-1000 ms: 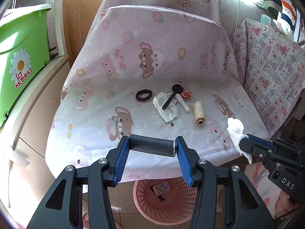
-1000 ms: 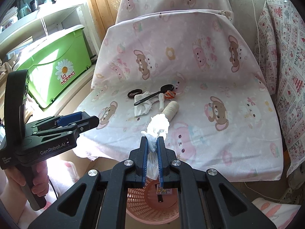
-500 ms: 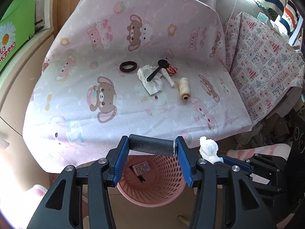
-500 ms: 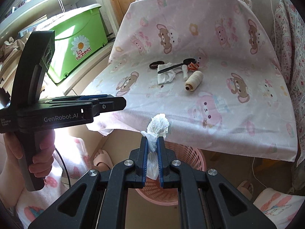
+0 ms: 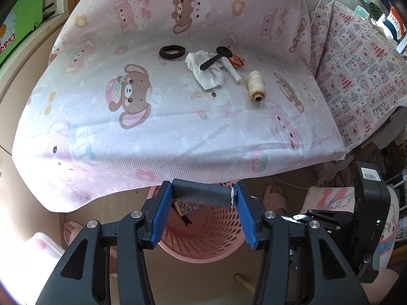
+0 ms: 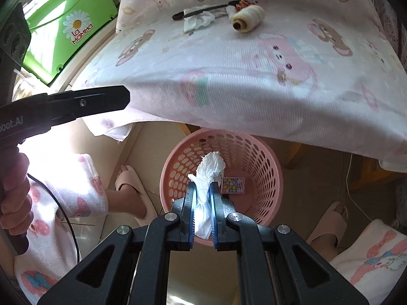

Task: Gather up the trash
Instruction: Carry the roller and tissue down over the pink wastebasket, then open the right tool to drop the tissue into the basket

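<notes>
My left gripper point(image 5: 202, 195) is shut on a dark grey foam cylinder point(image 5: 203, 197), held over the pink perforated basket point(image 5: 218, 244) on the floor. My right gripper point(image 6: 203, 190) is shut on a crumpled white tissue point(image 6: 209, 170), held above the same basket point(image 6: 264, 178). A small patterned wrapper point(image 6: 233, 185) lies in the basket. On the bear-print sheet point(image 5: 127, 117) lie another crumpled tissue point(image 5: 206, 72), a black spoon point(image 5: 215, 57), a thread spool point(image 5: 255, 86), a black hair ring point(image 5: 172, 51) and an orange wrapper point(image 5: 237, 59).
The sheet's front edge overhangs part of the basket. A green bin point(image 6: 63, 25) stands on the left ledge. Feet in pink slippers point(image 6: 132, 190) stand either side of the basket. A patterned cloth point(image 5: 356, 71) covers furniture on the right.
Both grippers moved down and back from the sheet to over the basket. The right one tilted down toward its opening. Both still hold their items.
</notes>
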{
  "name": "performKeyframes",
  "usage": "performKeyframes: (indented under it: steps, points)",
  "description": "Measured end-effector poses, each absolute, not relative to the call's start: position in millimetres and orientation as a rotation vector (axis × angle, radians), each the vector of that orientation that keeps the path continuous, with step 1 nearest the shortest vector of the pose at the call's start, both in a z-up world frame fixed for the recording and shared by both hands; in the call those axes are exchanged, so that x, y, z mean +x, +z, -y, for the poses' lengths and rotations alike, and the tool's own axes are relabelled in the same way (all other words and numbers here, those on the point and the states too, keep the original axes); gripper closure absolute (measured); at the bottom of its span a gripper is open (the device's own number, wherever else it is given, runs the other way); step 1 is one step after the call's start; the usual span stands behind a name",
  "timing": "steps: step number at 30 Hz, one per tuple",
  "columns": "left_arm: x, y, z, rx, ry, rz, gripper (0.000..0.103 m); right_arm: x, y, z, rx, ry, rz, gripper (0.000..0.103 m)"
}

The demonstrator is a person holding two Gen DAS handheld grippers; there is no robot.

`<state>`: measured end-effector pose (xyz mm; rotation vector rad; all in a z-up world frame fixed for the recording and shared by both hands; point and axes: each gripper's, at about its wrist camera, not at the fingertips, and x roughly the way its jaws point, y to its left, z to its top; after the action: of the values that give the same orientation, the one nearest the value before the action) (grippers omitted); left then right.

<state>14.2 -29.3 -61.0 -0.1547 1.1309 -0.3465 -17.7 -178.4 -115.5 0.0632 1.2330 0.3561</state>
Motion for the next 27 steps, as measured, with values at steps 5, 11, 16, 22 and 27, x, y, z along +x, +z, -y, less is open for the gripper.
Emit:
performKeyframes:
  steps: [5, 11, 16, 22, 27]
  points:
    - [19, -80, 34, -0.150, -0.323, -1.185, 0.055, -7, -148, 184, 0.168, 0.332, -1.319, 0.093]
    - [21, -105, 35, -0.155, -0.304, -1.255, 0.055, -1, -173, 184, 0.124, 0.284, -1.326, 0.093]
    - [23, -130, 37, -0.147, -0.281, -1.319, 0.055, -1, -191, 180, 0.128, 0.280, -1.367, 0.093]
    - [25, -160, 33, -0.131, -0.251, -1.393, 0.055, 3, -216, 177, 0.092, 0.255, -1.421, 0.093]
    - [20, -182, 30, -0.101, -0.218, -1.443, 0.055, 7, -233, 181, 0.126, 0.227, -1.456, 0.093]
